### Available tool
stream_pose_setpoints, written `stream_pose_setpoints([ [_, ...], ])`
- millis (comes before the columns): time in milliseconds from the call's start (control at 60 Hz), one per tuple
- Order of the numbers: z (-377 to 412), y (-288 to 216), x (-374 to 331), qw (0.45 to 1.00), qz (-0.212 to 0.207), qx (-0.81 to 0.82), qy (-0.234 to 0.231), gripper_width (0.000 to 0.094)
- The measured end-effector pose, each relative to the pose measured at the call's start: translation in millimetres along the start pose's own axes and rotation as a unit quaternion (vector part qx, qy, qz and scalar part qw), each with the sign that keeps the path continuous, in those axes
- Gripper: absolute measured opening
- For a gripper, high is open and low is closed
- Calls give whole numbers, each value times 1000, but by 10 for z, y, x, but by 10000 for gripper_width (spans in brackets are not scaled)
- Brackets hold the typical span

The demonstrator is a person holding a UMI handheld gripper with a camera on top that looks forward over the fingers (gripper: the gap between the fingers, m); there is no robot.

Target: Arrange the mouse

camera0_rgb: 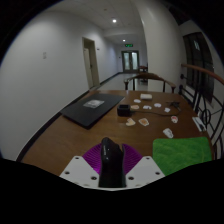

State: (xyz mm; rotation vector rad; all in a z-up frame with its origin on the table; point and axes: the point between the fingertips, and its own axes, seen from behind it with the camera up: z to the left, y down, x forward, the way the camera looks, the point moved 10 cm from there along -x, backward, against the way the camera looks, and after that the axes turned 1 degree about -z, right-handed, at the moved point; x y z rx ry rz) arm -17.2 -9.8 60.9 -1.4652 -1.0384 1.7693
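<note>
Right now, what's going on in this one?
A handheld claw is raised above a long wooden table in a corridor, with a dark mouse clamped between its purple pads. A green cloth lies just beside the claw. Beyond are a dark mat and small scattered items, too small to identify.

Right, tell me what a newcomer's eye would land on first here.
First, the black mouse gripped in the tool, pressed between its purple pads. Next, the bright green cloth on the wooden table, just right of the tool. Beyond lie a dark mat and scattered small white objects.
</note>
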Motion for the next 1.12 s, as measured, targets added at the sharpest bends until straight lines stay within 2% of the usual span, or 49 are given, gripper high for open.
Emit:
stream_pose_setpoints([
  [33, -18, -75, -100, 1000, -17, -8, 0, 248],
  [183, -287, -740, -928, 988, -143, -35, 43, 245],
  [283, -806, -903, -1358, 976, -180, -52, 108, 245],
  [317, -1014, -966, -1427, 974, -176, -57, 134, 243],
  [367, -1301, -804, -1403, 974, -151, -49, 159, 245],
  [467, -1672, -244, -1164, 985, -68, -9, 156, 243],
  [533, -1805, 83, -958, 987, -35, -9, 160, 243],
  [633, -1880, 300, -839, 987, -3, -4, 158, 244],
  [650, -1890, 327, -836, 988, 0, -2, 156, 269],
  [667, -1900, 297, -826, 988, -15, 2, 155, 247],
  [717, -1920, 316, -805, 987, -13, 14, 159, 245],
  [833, -1957, 310, -816, 988, 8, 7, 153, 430],
  [900, -1941, 285, -917, 990, 16, 3, 143, 684],
  [950, -1897, 249, -1077, 991, 4, -5, 135, 874],
  [967, -1883, 234, -1141, 991, 0, -7, 133, 835],
  [1117, -1706, 207, -1855, 994, -16, -15, 103, 850],
])
